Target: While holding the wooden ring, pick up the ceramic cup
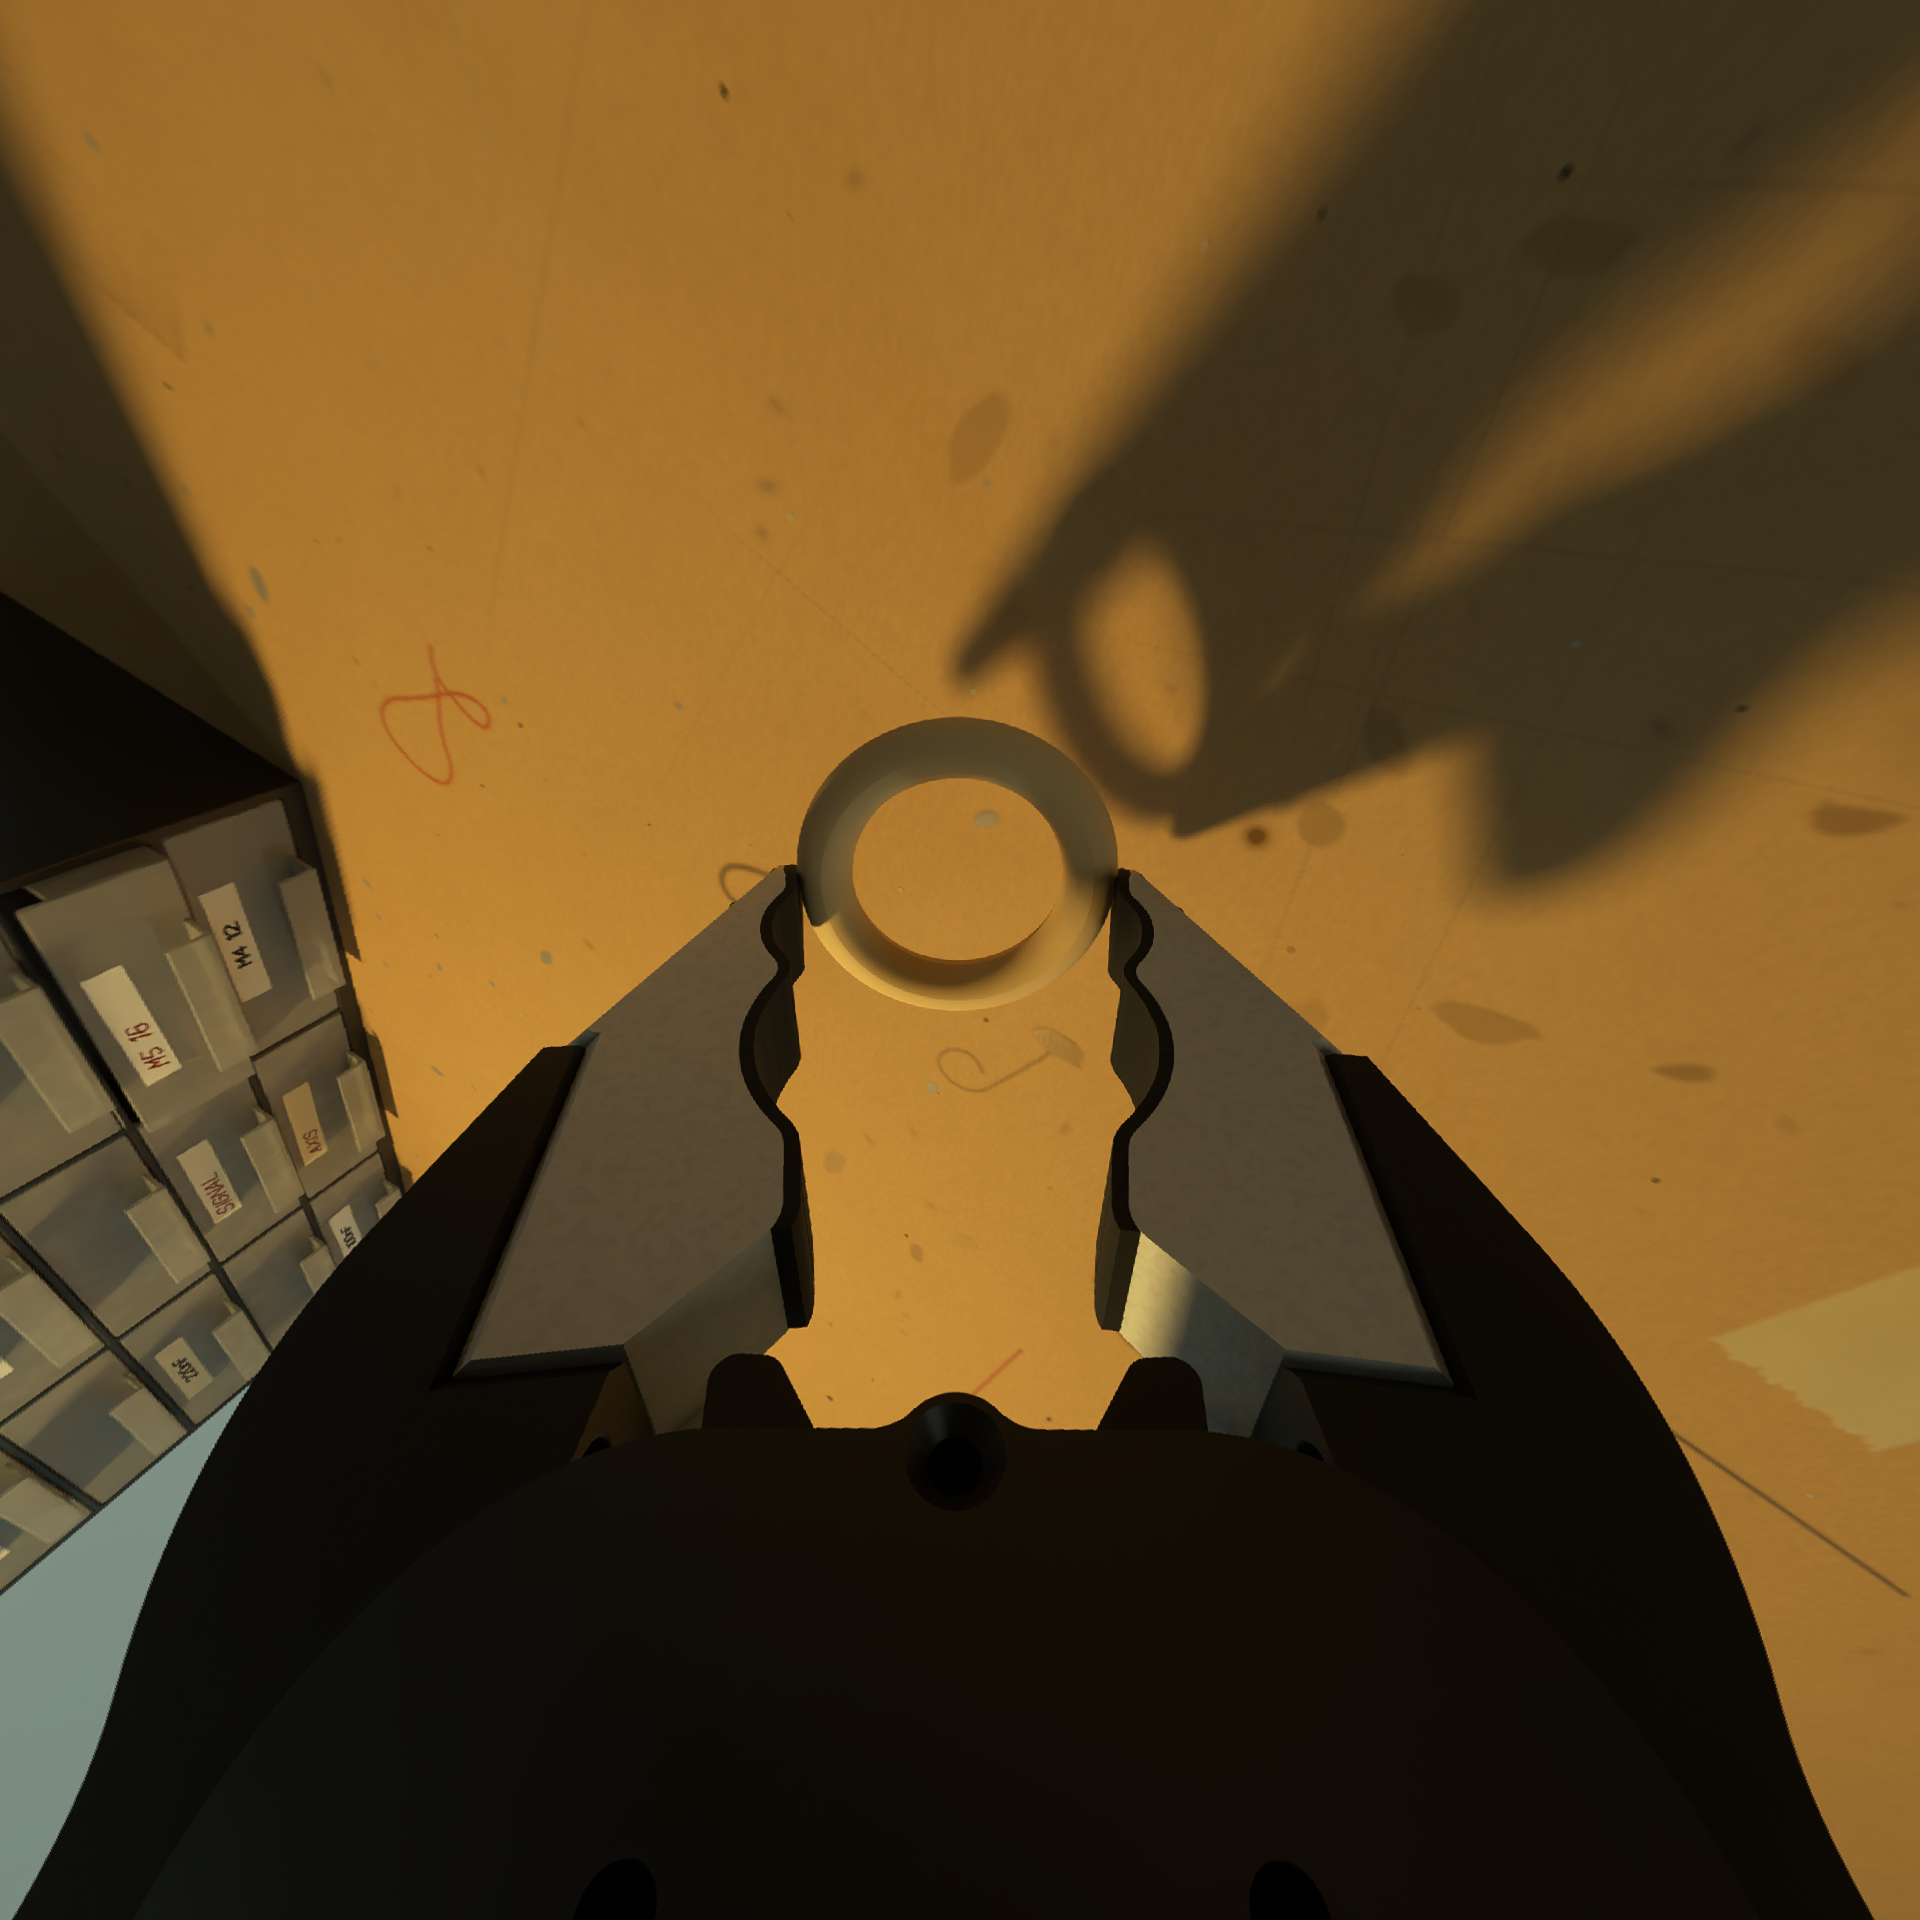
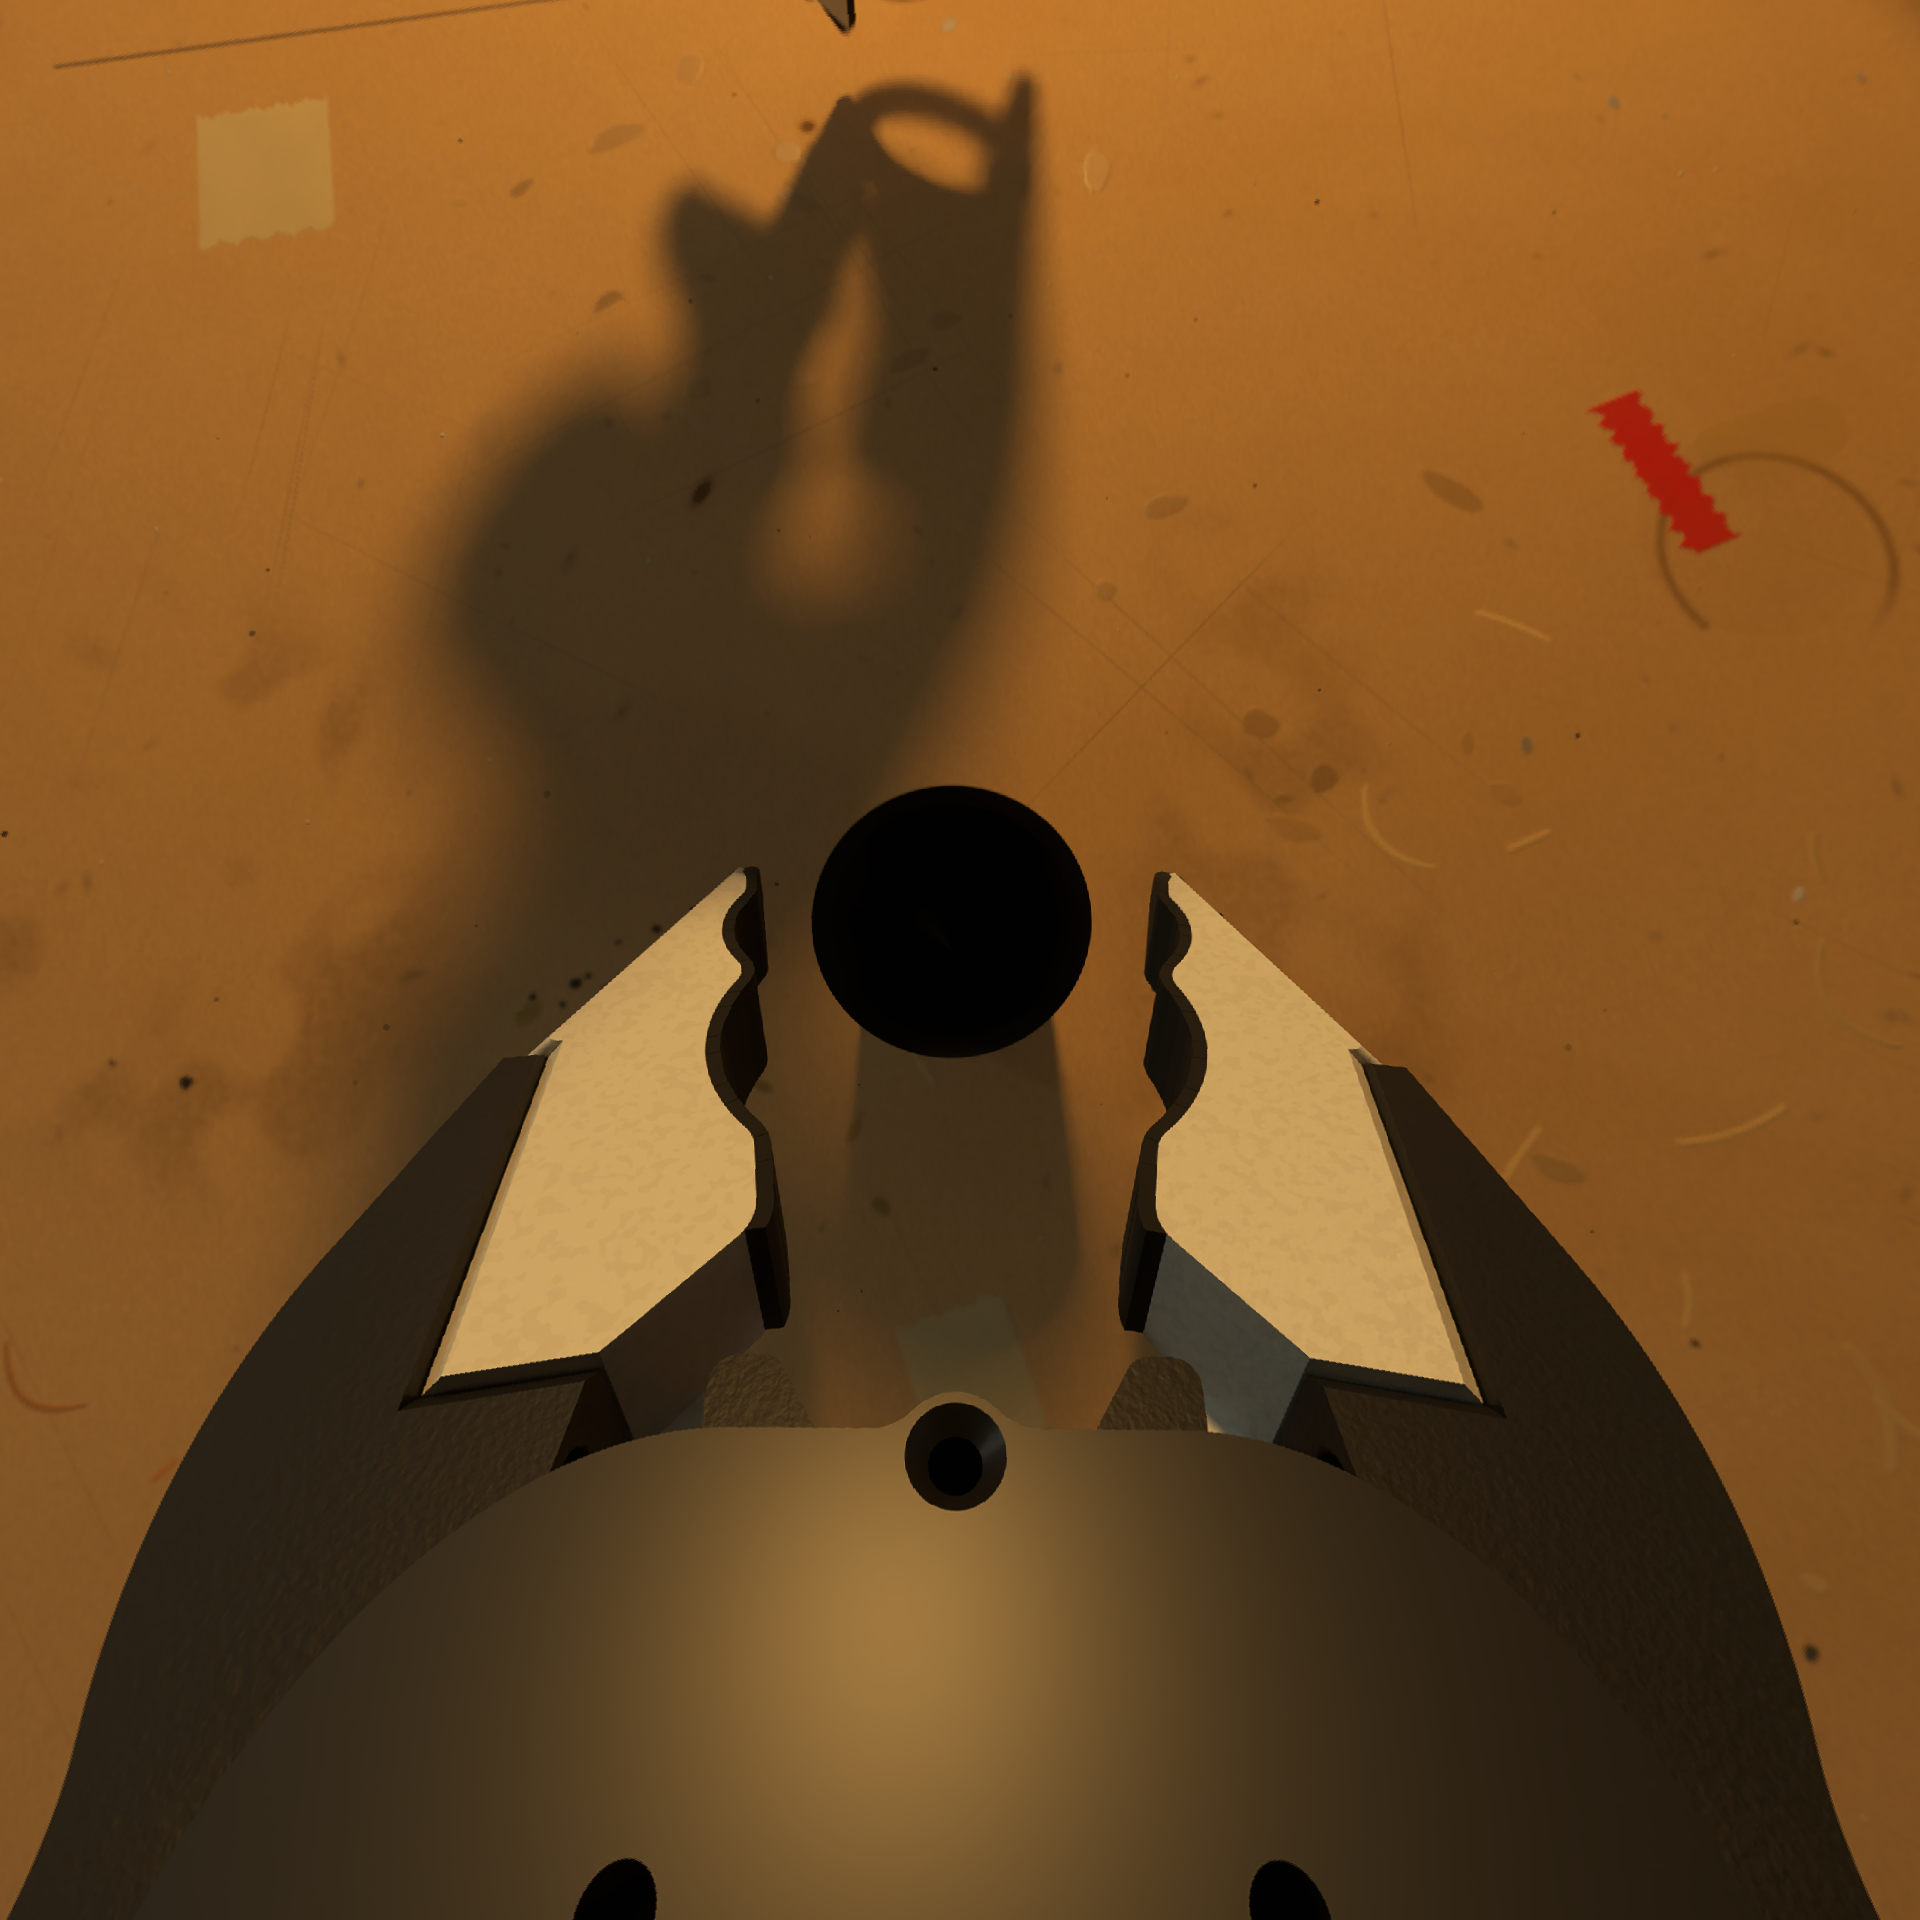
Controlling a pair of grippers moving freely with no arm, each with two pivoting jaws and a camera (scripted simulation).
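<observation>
In the left wrist view my left gripper (image 1: 956, 883) is shut on the pale wooden ring (image 1: 831, 831), pinching its two sides between the fingertips and holding it above the orange tabletop (image 1: 623, 416). In the right wrist view the ceramic cup (image 2: 951, 920) looks black and is seen from above, upright on the table. My right gripper (image 2: 954, 883) is open and points down at it. The fingertips stand on either side of the cup with a small gap on each side, not touching it.
A grey cabinet of small labelled drawers (image 1: 156, 1122) stands at the left. Pale tape patches (image 2: 265, 171) (image 1: 1829, 1371) and a red tape strip (image 2: 1662, 473) lie flat on the table. The shadow (image 2: 810, 416) of the gripper and ring falls beyond the cup.
</observation>
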